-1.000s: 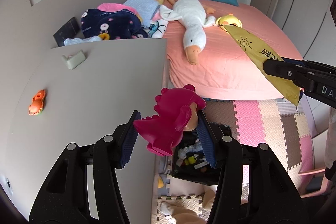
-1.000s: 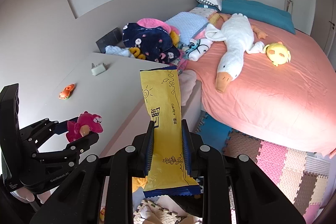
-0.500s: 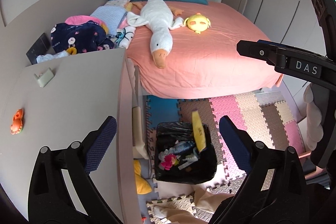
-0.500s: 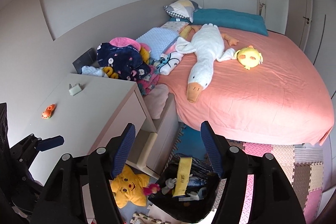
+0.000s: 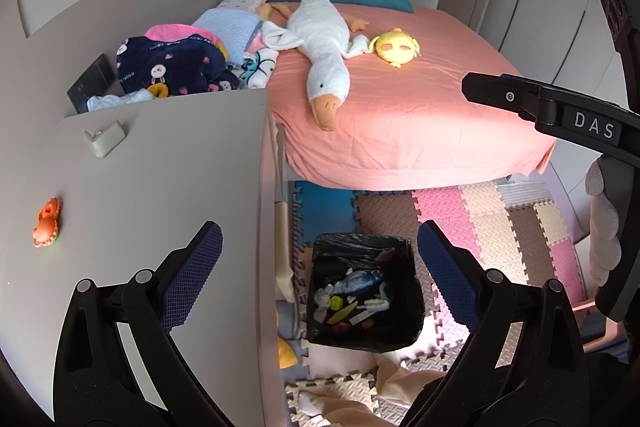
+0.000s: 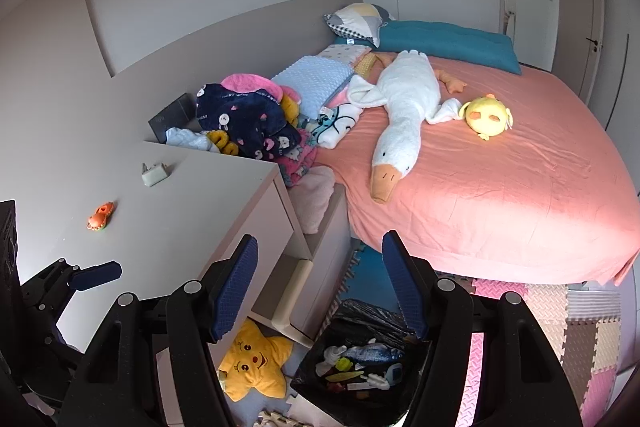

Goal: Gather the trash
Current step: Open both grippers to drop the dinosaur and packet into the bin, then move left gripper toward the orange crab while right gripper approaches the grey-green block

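A black-lined trash bin (image 5: 400,335) stands on the foam floor mat beside the desk, holding several bits of rubbish; it also shows in the right wrist view (image 6: 308,383). My left gripper (image 5: 320,267) is open and empty, above the bin and the desk edge. My right gripper (image 6: 320,283) is open and empty, above the bin; it shows at the right of the left wrist view (image 5: 520,99). A small orange toy (image 5: 47,223) and a grey-green charger (image 5: 105,138) lie on the desk top (image 5: 160,187).
A bed with a pink sheet (image 5: 420,115) carries a white goose plush (image 5: 324,55), a yellow plush (image 5: 396,47) and a pile of clothes (image 5: 172,63). A yellow star plush (image 6: 252,363) lies on the floor under the desk. Coloured foam mats (image 5: 500,215) cover the floor.
The left gripper opened and let go of the pink dinosaur toy; the right gripper opened and dropped the yellow wrapper. Both went into the bin. Both grippers then rose a little.
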Demonstrator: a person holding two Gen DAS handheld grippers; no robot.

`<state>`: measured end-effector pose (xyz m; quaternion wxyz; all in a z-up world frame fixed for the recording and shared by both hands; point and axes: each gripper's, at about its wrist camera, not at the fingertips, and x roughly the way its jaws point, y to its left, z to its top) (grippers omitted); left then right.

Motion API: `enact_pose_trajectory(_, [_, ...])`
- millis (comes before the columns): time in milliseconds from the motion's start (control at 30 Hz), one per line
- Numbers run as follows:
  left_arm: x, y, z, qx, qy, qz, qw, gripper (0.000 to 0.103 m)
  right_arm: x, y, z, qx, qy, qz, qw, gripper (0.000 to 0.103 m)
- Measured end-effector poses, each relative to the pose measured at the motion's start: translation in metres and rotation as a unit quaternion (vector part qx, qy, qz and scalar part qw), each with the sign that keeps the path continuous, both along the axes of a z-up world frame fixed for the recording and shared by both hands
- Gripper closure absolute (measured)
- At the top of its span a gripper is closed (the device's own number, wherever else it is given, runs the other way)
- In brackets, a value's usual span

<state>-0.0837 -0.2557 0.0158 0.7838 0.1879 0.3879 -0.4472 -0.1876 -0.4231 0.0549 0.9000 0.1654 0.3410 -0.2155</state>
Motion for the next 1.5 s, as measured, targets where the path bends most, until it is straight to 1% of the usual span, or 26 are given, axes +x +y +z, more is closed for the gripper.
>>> enact_pose_trajectory(433, [0.037, 0.041, -0.001, 0.006, -0.004, 0.058, 0.9983, 0.008, 0.055, 0.034, -0.002, 0.003, 0.002, 0.056, 0.998, 0.037])
enact_pose_trajectory(933, [0.081, 0.091, -0.011, 0.017, 0.003, 0.13, 0.9914, 0.008, 0.12, 0.075, -0.01, 0.008, 0.016, 0.118, 0.993, 0.037])
enact_pose_trajectory(1233, [0.111, 0.12, -0.018, 0.02, 0.009, 0.173, 0.9847, 0.008, 0.163, 0.096, -0.021, 0.019, 0.028, 0.148, 0.988, 0.037])
enact_pose_trajectory(1500, [0.145, 0.149, -0.029, 0.022, 0.023, 0.228, 0.9732, 0.008, 0.202, 0.113, -0.032, 0.023, 0.036, 0.176, 0.983, 0.037])
